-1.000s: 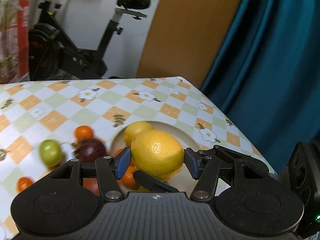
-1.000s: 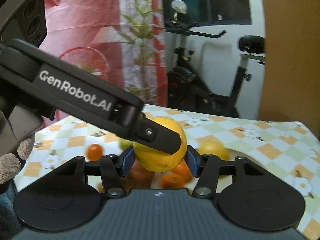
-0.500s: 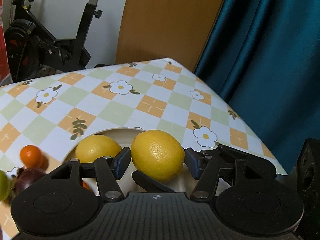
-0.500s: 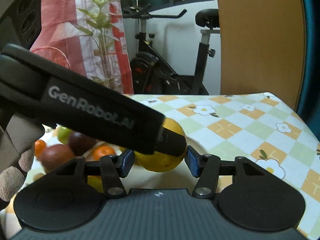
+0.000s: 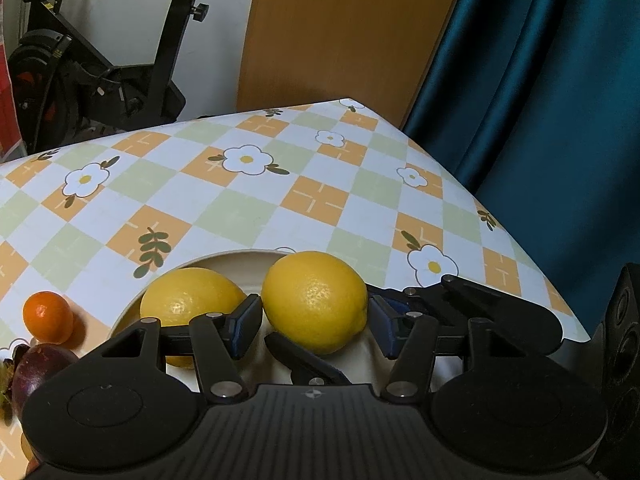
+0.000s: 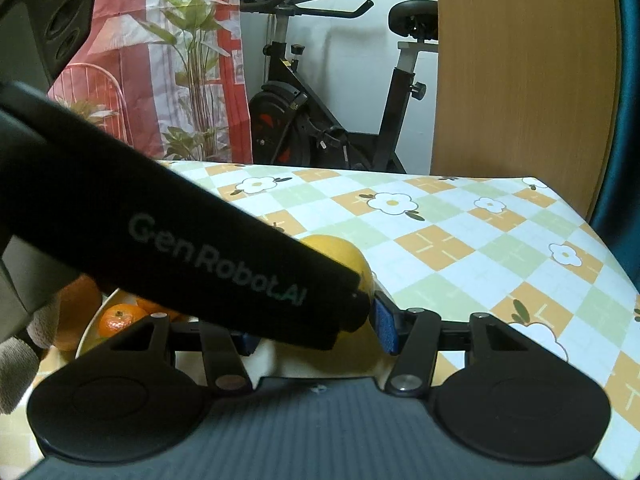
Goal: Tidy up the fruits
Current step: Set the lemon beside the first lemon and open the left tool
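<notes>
Claw (image 6: 312, 330) lettering "GenRobot.AI" (blurred), lemon (image 6: 344, 250) behind

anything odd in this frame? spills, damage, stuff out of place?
No spills or damage. One oddity: both grippers bracket the same lemon over the plate; the left gripper from one side, the right gripper from another. A mandarin and a dark purple fruit lie loose on the tablecloth.

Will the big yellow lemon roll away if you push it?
Probably a little: the rounded yellow lemon has no flat side, though its oval shape may make it wobble rather than roll straight. The cream plate has a rim that would likely stop it. Its dimpled, firm-looking skin suggests it won't squash.
</notes>
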Motion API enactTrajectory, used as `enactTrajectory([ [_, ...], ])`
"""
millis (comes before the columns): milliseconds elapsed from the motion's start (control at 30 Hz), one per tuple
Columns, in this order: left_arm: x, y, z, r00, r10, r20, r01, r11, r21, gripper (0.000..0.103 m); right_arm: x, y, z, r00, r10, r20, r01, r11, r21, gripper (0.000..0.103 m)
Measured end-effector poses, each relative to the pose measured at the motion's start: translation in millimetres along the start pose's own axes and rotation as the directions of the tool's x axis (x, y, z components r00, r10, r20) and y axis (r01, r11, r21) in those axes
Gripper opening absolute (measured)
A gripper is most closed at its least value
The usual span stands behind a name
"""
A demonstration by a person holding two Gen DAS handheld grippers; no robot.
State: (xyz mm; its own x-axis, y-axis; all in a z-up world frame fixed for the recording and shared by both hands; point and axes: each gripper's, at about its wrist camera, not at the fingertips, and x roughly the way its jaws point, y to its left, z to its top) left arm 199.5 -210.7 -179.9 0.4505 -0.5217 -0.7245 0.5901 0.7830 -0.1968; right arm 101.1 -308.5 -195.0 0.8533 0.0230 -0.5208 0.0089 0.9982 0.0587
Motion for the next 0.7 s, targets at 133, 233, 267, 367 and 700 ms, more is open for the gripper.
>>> enactTrajectory([
  [133, 0.9, 0.8, 0.2, 1.000, 0.003, 0.004, -0.003, 1.000, -0.003, 0.060, 1.6, 1.6, -1.3, 1.000, -0.010, -0.005, 0.010, 1.000, -0.004, 0.057],
  [233, 2.2, -0.5, 0.1, 1.000, 0.012, 0.009, -0.012, 1.000, 0.000, 0.060, 3.1, 3.8, 0.3, 1.000, -0.015, -0.001, 0.015, 1.000, -0.004, 0.057],
  [267, 2.4, -0.7, 0.1, 1.000, 0.016, 0.011, -0.016, 1.000, 0.001, 0.060, 3.6, 4.4, 0.0, 1.000, -0.015, -0.001, 0.015, 1.000, -0.006, 0.057],
  [367, 2.5, -0.8, 0.4, 1.000, 0.021, 0.014, -0.021, 1.000, -0.001, 0.060, 4.5, 4.9, -1.1, 1.000, -0.013, 0.000, 0.013, 1.000, -0.006, 0.057],
  [700, -8.9, -4.0, -4.5, 1.000, 0.021, 0.021, -0.021, 1.000, 0.010, 0.068, -6.9, 5.2, -4.7, 0.998, -0.025, 0.050, 0.024, 1.000, 0.012, 0.077],
])
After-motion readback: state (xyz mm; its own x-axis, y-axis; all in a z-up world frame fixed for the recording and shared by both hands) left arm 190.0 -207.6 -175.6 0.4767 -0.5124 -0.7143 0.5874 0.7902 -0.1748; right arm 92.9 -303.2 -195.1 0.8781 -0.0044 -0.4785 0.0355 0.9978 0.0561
